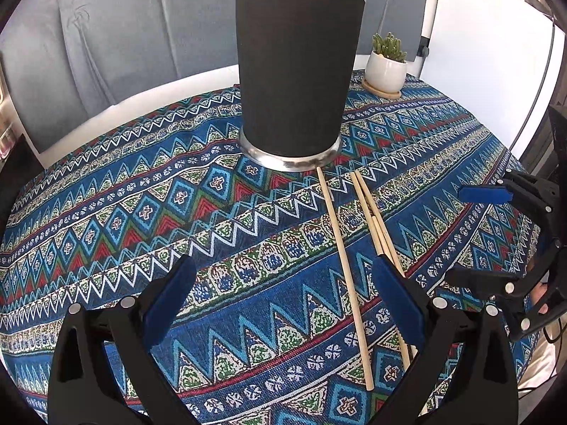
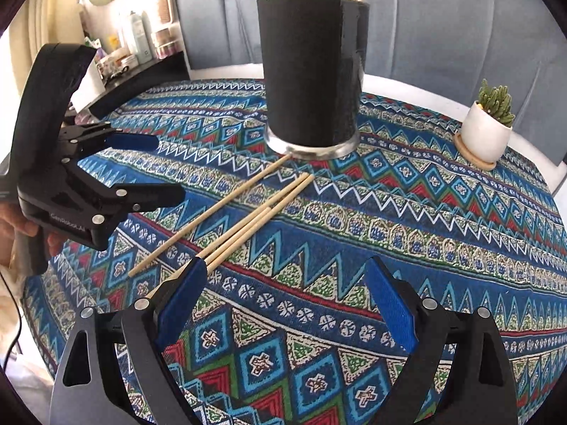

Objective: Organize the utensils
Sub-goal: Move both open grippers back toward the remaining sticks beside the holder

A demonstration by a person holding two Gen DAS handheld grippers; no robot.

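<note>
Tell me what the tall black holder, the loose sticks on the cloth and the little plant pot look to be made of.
Black holder: matte, grainy black wrap, perhaps foam or felt, over a shiny metal base rim.
Loose chopsticks: pale, unvarnished wood or bamboo, judging by the even tan colour.
Plant pot: smooth white glazed ceramic, apparently, on a light wooden-looking saucer.

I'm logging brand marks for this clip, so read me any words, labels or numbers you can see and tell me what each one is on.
"GenRobot.AI", roughly as it reads, on the body of the left claw.
Bottles and jars on the shelf: labels too small and blurred to read.
Nothing else carries text.
</note>
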